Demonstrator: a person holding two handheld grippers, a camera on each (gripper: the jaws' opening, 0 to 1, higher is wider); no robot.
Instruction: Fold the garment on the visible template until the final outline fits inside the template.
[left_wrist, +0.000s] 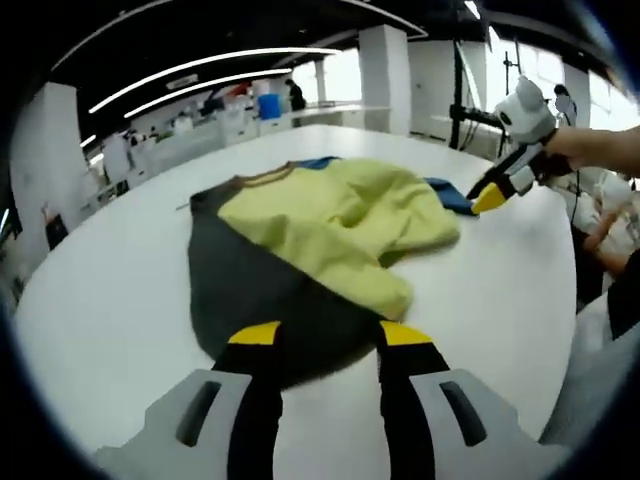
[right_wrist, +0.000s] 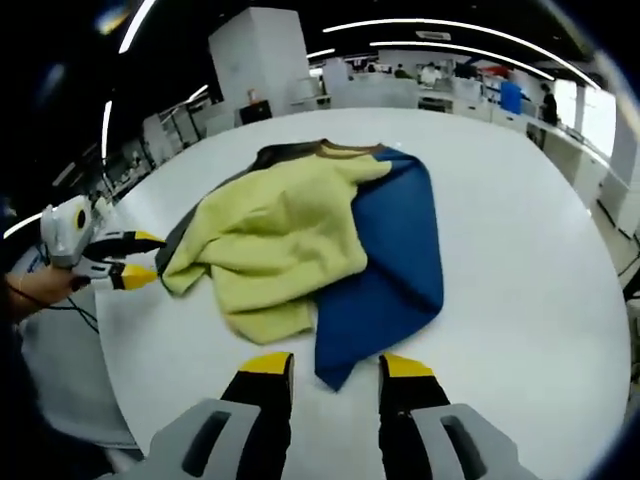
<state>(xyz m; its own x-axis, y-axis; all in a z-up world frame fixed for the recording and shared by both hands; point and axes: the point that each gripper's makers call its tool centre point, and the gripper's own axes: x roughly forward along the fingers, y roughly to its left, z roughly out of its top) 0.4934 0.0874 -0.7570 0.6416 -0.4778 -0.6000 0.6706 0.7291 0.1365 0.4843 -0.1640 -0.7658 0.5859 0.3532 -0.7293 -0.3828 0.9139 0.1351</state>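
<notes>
A colour-block garment lies crumpled on the white round table (left_wrist: 110, 300). Its dark grey part (left_wrist: 250, 290) is nearest my left gripper, with a yellow part (left_wrist: 330, 225) bunched over the middle and a blue part (right_wrist: 395, 250) spread towards my right gripper. My left gripper (left_wrist: 330, 335) stands open, its yellow-tipped jaws over the grey hem. It also shows as the left gripper (right_wrist: 140, 257) beside the yellow fold. My right gripper (right_wrist: 336, 364) is open, with the blue corner's tip between its jaws. It comes in as the right gripper (left_wrist: 490, 197) by the blue edge.
A person's arm (left_wrist: 600, 150) holds the right gripper, and a hand (right_wrist: 40, 285) holds the left. Bare table (right_wrist: 530, 260) surrounds the garment, with its edge close on both near sides. Desks, pillars and a tripod stand (left_wrist: 460, 100) lie beyond the table.
</notes>
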